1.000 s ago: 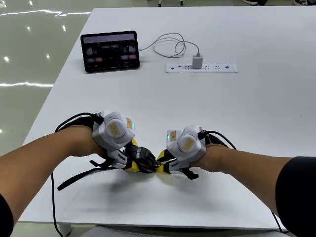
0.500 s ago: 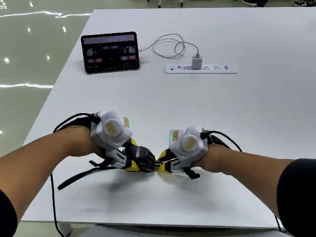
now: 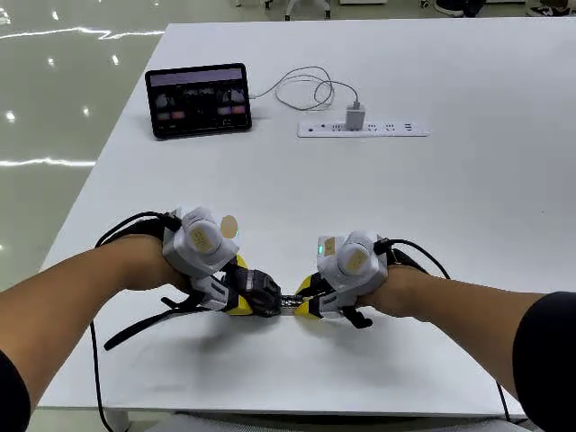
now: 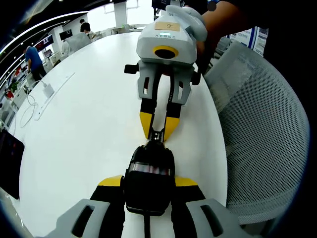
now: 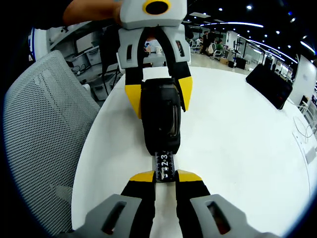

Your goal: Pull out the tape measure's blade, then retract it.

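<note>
On table (image 3: 405, 198), left claw (image 4: 148, 181) clamps tape measure (image 5: 159, 116); right claw (image 5: 165, 176) pinches blade (image 5: 164, 165).

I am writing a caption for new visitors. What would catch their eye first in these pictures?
The left hand-held gripper clamps a black tape measure near the front edge of the white table, while the right hand-held gripper pinches the short length of blade drawn out. Far across it, a dark tablet stands left of a power strip.
</note>
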A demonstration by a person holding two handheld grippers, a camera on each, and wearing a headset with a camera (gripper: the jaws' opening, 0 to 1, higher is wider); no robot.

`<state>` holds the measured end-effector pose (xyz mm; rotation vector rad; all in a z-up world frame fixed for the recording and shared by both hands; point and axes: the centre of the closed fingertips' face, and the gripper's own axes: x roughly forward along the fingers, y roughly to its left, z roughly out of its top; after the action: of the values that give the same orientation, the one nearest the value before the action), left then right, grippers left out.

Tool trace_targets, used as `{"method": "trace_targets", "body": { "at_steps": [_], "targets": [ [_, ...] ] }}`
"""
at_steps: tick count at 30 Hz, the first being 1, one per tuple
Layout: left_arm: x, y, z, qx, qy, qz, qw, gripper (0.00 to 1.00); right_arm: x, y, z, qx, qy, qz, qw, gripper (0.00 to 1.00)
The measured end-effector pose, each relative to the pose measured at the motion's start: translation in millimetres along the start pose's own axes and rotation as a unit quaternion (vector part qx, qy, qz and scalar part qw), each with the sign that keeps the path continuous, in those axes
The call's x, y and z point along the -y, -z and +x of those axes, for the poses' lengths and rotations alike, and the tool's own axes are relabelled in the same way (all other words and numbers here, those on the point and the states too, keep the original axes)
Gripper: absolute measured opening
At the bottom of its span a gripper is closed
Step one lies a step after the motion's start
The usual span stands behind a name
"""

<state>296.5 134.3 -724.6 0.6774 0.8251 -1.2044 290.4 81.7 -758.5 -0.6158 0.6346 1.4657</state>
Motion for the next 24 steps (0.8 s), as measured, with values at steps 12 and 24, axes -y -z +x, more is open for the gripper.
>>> {"method": "trace_targets", "body": {
  "at_steps": [12,24],
  "targets": [
    [0.7,-0.1,-0.3,0.003,-0.001,-0.001,1.0,0.32,0.0,9.3,-10.4,-0.003,0.0,0.008,1.0,0.1],
    [0.9,-0.4,-0.3,0.002,-0.003,0.002,1.0,0.32,2.5,22.2,-23.6,-0.005,0.003,0.015,0.9999,0.1]
  ]
}}
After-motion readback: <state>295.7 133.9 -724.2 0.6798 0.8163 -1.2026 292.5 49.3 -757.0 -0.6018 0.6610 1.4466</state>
